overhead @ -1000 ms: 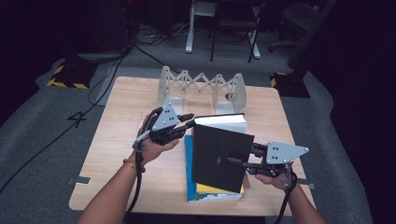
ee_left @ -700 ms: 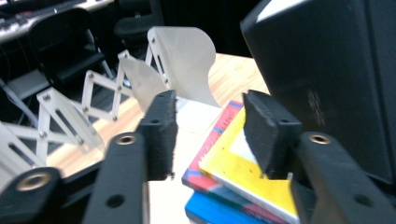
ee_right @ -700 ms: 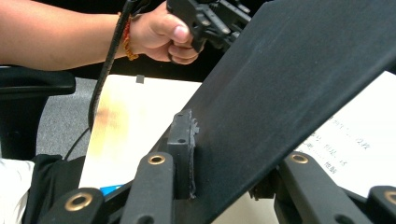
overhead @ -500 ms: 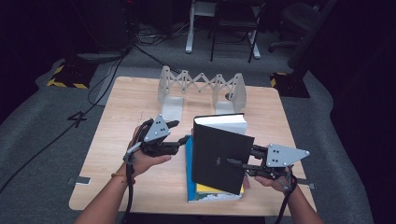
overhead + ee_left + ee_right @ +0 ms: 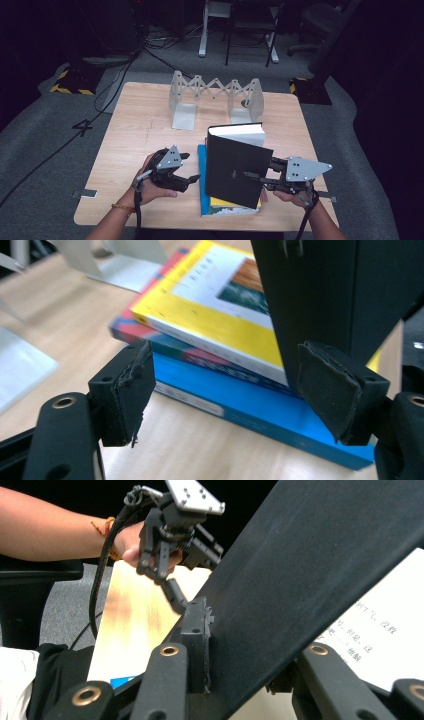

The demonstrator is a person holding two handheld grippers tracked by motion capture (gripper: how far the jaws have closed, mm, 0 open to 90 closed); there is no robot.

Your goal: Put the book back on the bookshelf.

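Observation:
A black hardcover book stands tilted on edge over a flat stack: a yellow book on a blue book. My right gripper is shut on the black book's cover from the right; one finger presses on it and the other is hidden behind. My left gripper sits low on the table, left of the stack. Its jaws have just been opening and stand open with nothing between the pads. The left gripper faces the blue book's edge.
A white accordion book rack with metal end plates stands at the back of the wooden table. Bare wood lies left of the stack. Beyond the table are dark floor, cables and chair legs. The left hand and its cable show across the table.
My left gripper has come away from the black book's upper left edge, dropped down toward the table and opened its jaws. The right gripper and black book have kept still.

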